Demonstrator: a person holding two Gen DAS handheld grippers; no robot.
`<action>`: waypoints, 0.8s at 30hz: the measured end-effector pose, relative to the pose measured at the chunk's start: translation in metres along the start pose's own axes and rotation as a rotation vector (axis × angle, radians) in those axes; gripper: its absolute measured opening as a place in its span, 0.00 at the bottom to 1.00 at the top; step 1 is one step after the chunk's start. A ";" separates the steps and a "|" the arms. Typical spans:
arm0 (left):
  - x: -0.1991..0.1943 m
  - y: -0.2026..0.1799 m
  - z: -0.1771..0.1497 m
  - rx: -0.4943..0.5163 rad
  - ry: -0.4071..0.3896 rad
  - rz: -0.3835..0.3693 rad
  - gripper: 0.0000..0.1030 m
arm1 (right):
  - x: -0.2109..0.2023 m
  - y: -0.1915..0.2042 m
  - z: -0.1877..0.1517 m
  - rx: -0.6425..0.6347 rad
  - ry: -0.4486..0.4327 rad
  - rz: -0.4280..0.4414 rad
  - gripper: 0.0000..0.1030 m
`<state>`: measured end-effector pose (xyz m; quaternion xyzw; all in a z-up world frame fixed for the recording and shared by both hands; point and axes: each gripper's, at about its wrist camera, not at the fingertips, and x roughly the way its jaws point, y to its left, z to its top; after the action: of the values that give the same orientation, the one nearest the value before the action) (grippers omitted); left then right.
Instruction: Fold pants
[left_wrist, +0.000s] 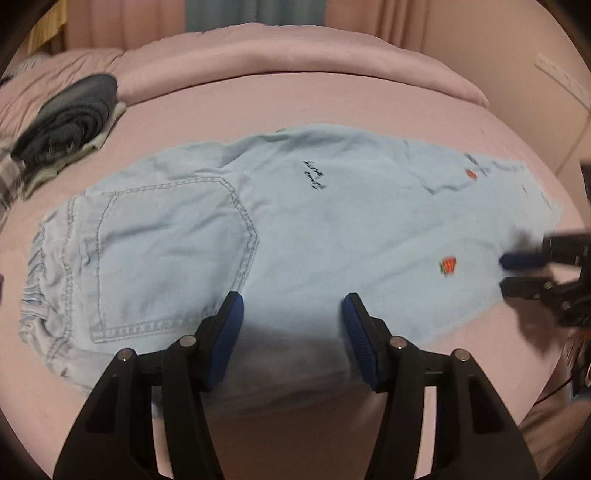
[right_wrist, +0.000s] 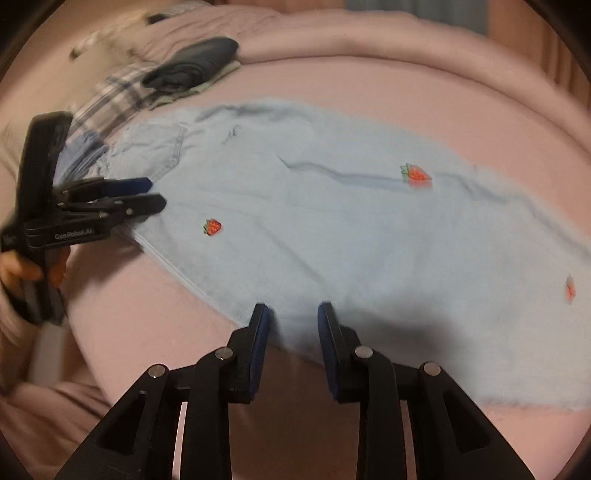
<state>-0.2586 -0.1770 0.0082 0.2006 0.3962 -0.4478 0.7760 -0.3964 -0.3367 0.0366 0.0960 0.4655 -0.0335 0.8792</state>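
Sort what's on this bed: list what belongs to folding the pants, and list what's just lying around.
Part of the job:
- light blue denim pants with strawberry patches, laid flat
- left gripper, jaws apart over the near edge
- right gripper, jaws apart at the near edge

Lying about:
- dark grey folded garment
- plaid cloth
- pink bedsheet

Light blue denim pants (left_wrist: 295, 229), strawberry patches, back pocket up, lying flat lengthwise on pink bed, legs doubled together

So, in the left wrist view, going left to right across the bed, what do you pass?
Dark folded clothes → back pocket of the pale blue pants → black stitched mark → strawberry patch → right gripper.
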 end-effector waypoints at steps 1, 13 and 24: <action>-0.003 0.002 -0.001 -0.002 0.003 -0.012 0.56 | -0.002 0.000 0.003 -0.002 0.028 0.035 0.47; 0.009 0.062 0.061 -0.177 -0.089 0.035 0.63 | 0.011 -0.007 0.105 0.135 -0.057 0.276 0.49; 0.030 0.104 0.050 -0.227 -0.075 0.034 0.60 | 0.091 0.013 0.200 0.001 0.112 0.242 0.46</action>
<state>-0.1400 -0.1724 0.0097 0.1013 0.4114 -0.3939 0.8157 -0.1810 -0.3610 0.0728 0.1536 0.4988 0.0782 0.8494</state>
